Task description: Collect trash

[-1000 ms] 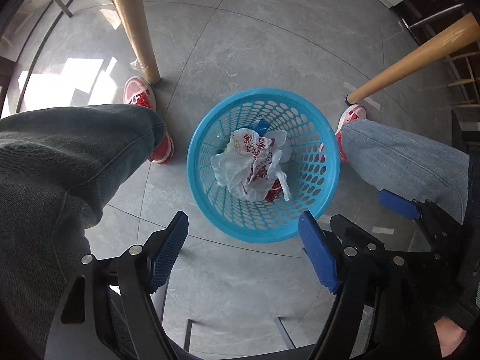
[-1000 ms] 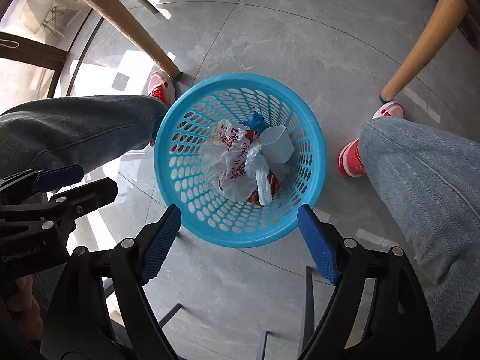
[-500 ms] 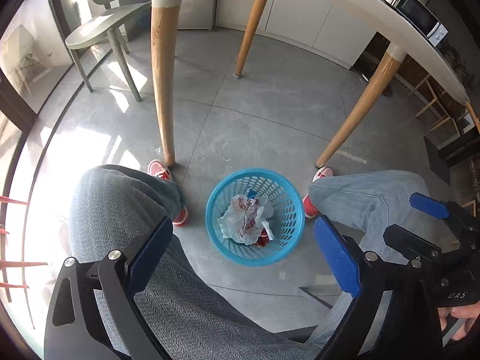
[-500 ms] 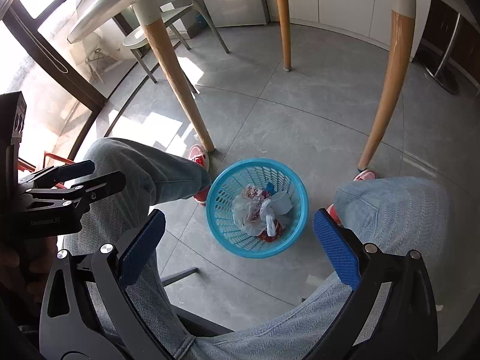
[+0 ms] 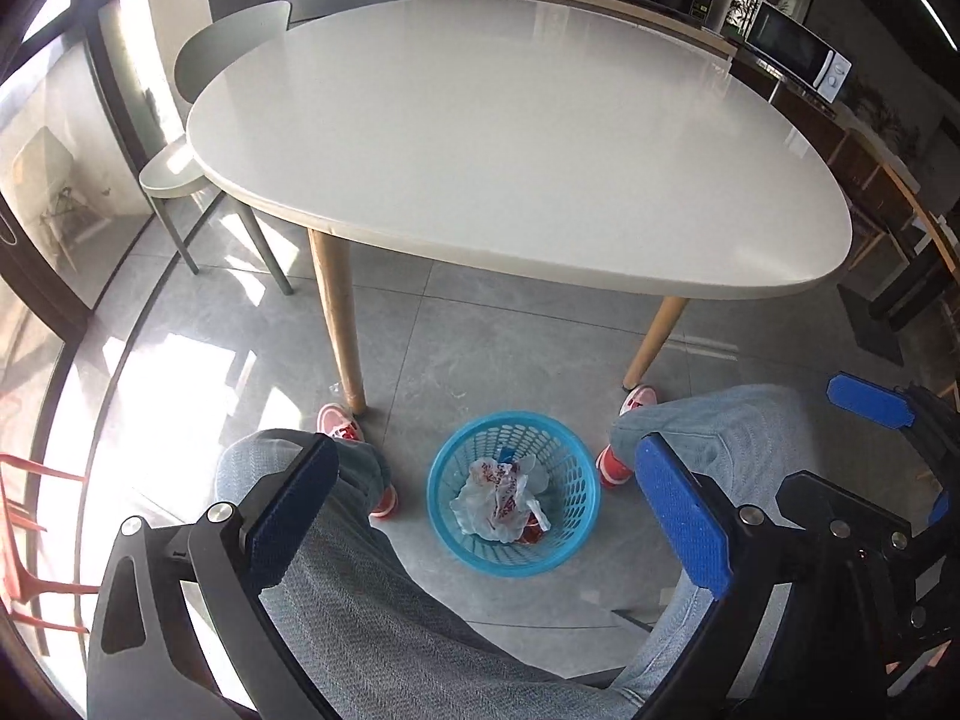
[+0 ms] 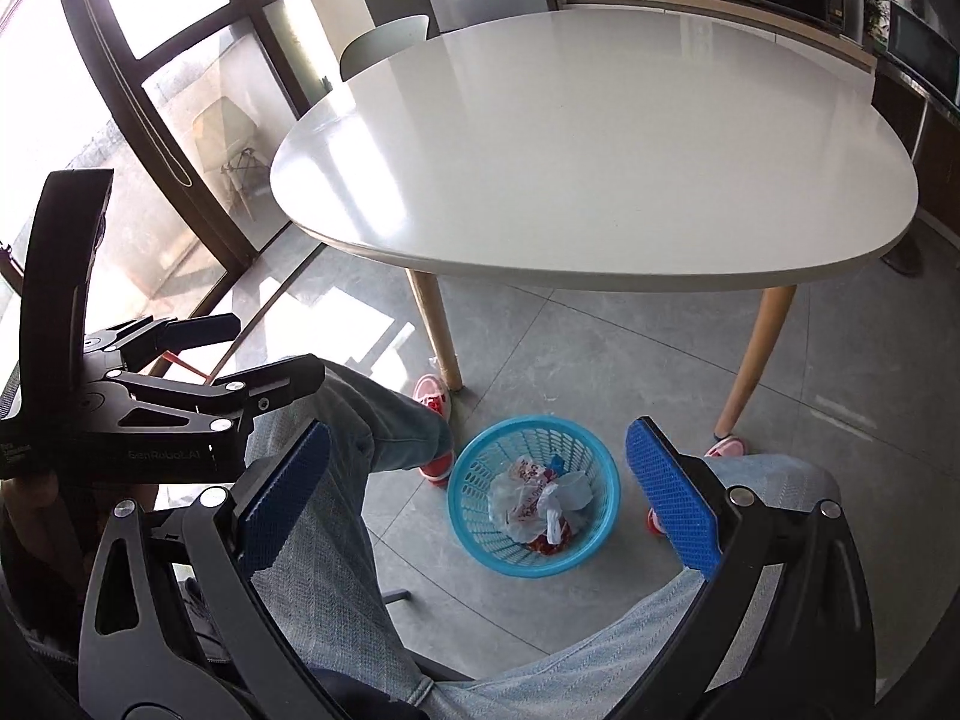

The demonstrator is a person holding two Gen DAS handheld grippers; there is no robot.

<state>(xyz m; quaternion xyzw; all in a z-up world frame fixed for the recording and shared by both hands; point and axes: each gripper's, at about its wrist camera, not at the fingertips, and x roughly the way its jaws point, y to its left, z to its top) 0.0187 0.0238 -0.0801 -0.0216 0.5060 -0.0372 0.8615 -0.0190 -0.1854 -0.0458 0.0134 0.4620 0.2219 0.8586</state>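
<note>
A blue plastic basket (image 5: 576,546) (image 6: 480,546) stands on the grey floor between the person's feet, in front of the table. It holds crumpled white and red plastic wrappers (image 5: 495,498) (image 6: 534,504). My left gripper (image 5: 486,516) is open and empty, high above the basket over the person's knees. My right gripper (image 6: 477,501) is open and empty, at about the same height. The right gripper also shows in the left wrist view (image 5: 870,402), and the left gripper in the right wrist view (image 6: 198,360).
A white rounded table (image 5: 516,138) (image 6: 600,144) on wooden legs stands ahead, its top bare. A grey chair (image 5: 198,114) sits at its far left. The person's jeans-clad legs (image 5: 372,612) and red shoes (image 5: 339,423) flank the basket. Glass doors are to the left, and microwaves (image 5: 798,51) on a counter behind.
Both grippers have risen far from just above the basket to above table height. The tabletop has come into view. The basket and its wrappers have not moved.
</note>
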